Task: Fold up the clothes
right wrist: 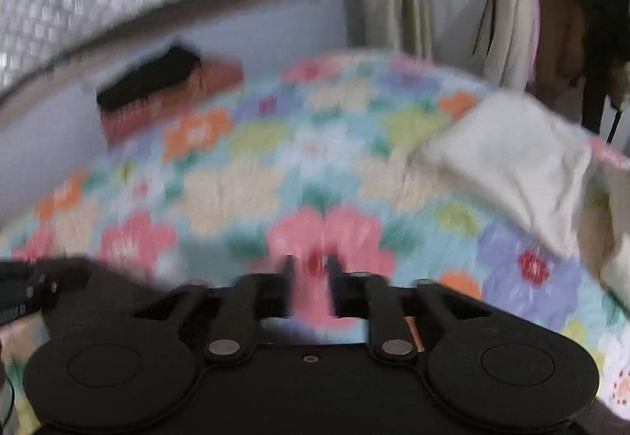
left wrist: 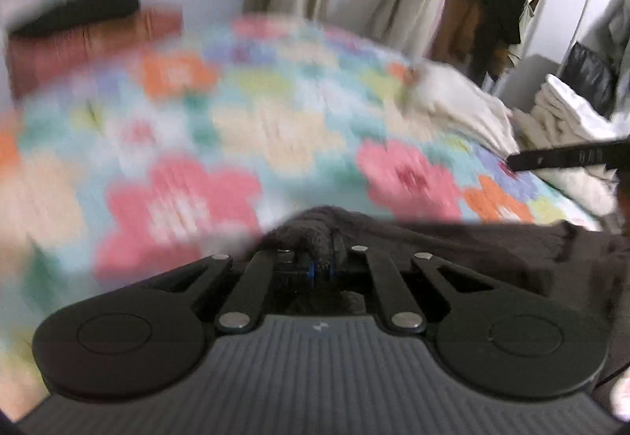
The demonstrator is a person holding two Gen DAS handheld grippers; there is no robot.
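Observation:
A dark brown fuzzy garment (left wrist: 472, 250) hangs bunched in front of my left gripper (left wrist: 311, 257), which is shut on a fold of it; the cloth trails off to the right. In the right wrist view my right gripper (right wrist: 313, 269) is open by a narrow gap, and only the floral bedspread (right wrist: 275, 167) shows between its fingers. A dark edge of the garment (right wrist: 75, 273) appears at the left of that view. One finger of the right gripper (left wrist: 571, 155) reaches in from the right edge of the left wrist view. Both views are motion-blurred.
A white folded cloth (right wrist: 508, 155) lies on the bed's right side. A stack of black and brown folded clothes (right wrist: 165, 88) sits at the far left by the wall. A clothes rack (left wrist: 492, 9) and a pile of white linen (left wrist: 567, 108) stand beyond the bed.

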